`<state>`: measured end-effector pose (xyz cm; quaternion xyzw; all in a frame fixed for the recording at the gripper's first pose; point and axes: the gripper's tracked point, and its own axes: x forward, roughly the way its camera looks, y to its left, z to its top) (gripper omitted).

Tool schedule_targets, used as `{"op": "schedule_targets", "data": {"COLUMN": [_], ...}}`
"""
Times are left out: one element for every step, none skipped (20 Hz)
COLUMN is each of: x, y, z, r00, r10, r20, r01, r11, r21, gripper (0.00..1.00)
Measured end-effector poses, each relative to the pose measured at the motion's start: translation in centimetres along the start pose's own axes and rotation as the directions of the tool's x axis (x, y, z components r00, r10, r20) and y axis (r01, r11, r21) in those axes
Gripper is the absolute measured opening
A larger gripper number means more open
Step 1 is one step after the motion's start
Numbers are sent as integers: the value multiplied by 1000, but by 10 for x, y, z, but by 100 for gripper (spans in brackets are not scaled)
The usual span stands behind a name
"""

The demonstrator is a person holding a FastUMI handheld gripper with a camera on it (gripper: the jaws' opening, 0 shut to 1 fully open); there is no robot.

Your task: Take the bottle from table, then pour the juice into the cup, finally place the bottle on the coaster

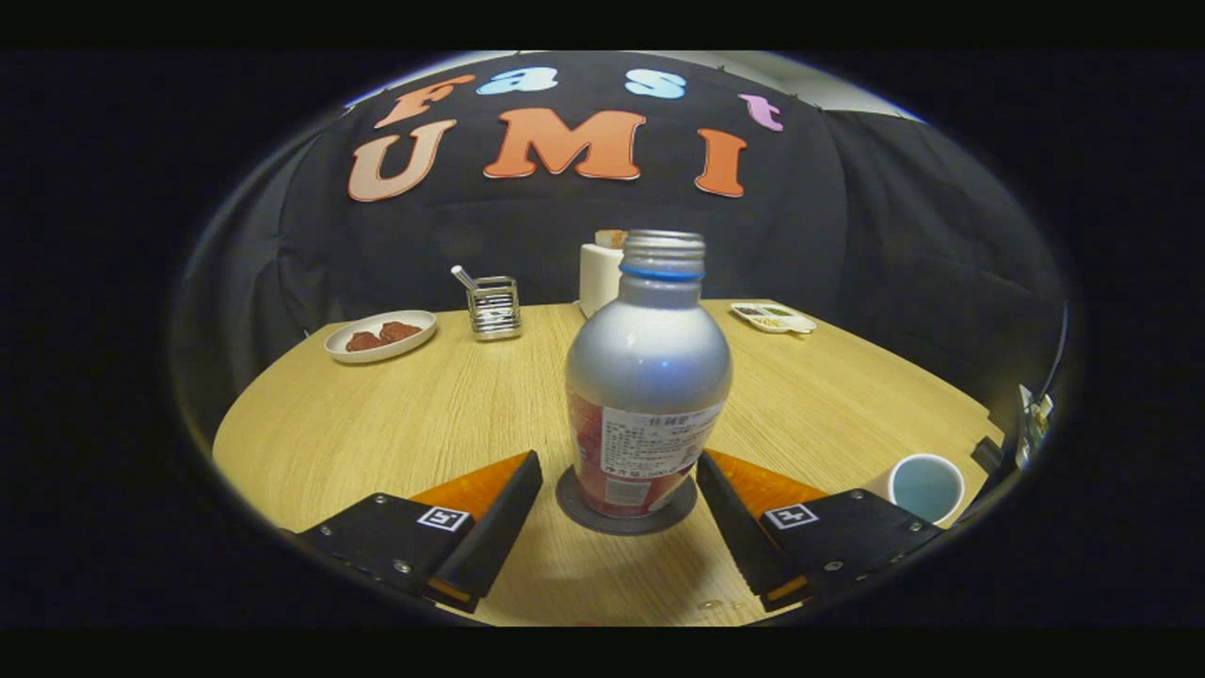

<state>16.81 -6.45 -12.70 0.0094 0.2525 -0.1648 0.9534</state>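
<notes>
since the bottle [648,377] is seen upright on the coaster [626,513], between the parted, untouching fingers of the gripper [619,480], placement is judged done; only backing away is called for.

we read this as a staged dining corner inside a recording booth, not a lived-in home. black cloth [894,245] hangs as the wall behind a round wooden table [395,414]. on it we note table-setting props: a plate of brown food [380,335], a wire cutlery holder [493,307], a small dish of condiments [774,318], a white container [600,275].
</notes>
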Motion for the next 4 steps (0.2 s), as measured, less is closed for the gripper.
{"op": "schedule_targets", "data": {"x": [-9,-18,-27,-39], "y": [-3,-4,-7,-7], "z": [6,12,18,25], "r00": [1000,999,998,996], "r10": [-3,-2,-2,4], "r20": [19,43,65,91], "r01": [3,1,-1,-8], "r11": [1000,999,999,999], "r21": [18,34,45,53], "gripper": [98,98,98,97]}}
